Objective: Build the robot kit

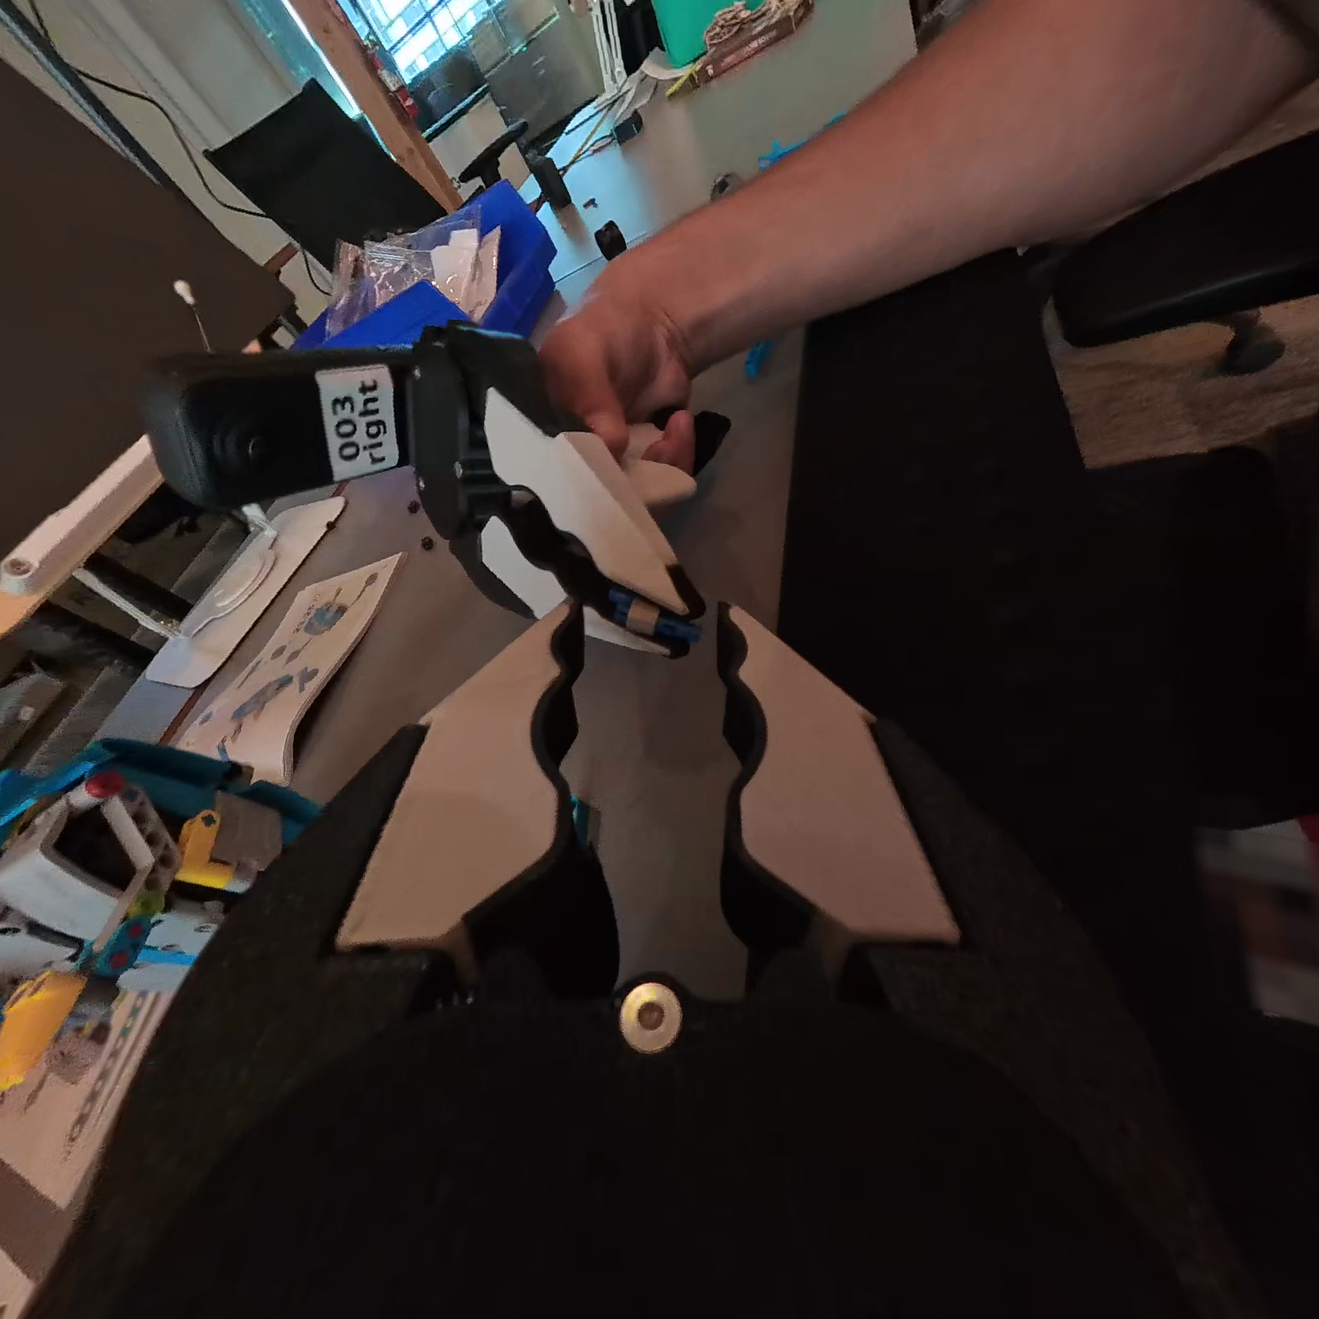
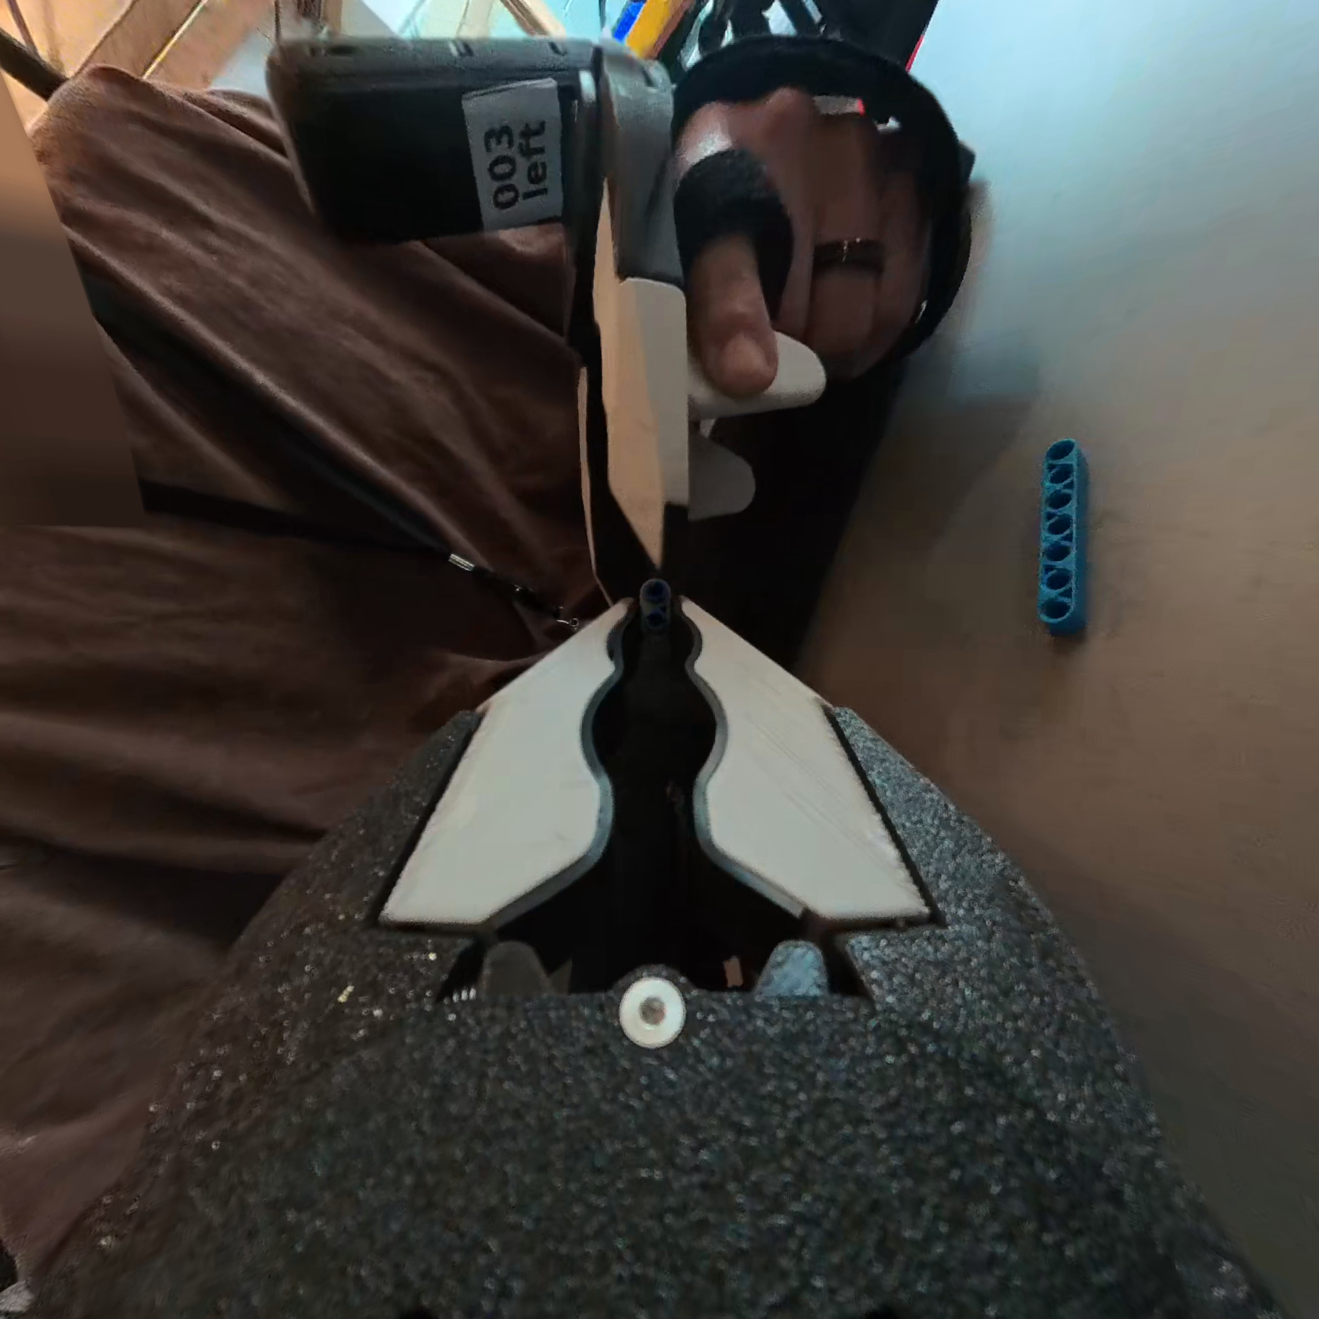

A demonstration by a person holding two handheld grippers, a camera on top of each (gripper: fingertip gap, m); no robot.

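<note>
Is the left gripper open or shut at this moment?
Open. In the left wrist view the left gripper has a wide gap between its fingertips, with nothing between them; the right gripper holds a small blue piece just ahead.

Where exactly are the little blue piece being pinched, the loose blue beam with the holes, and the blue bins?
small blue piece (image 1: 653, 623), left wrist view: its tan and blue side, between the other gripper's tips.
blue holed beam (image 2: 1065, 537), right wrist view: middle holes, lying on the table.
blue bins (image 1: 524, 278), left wrist view: side wall.
</note>
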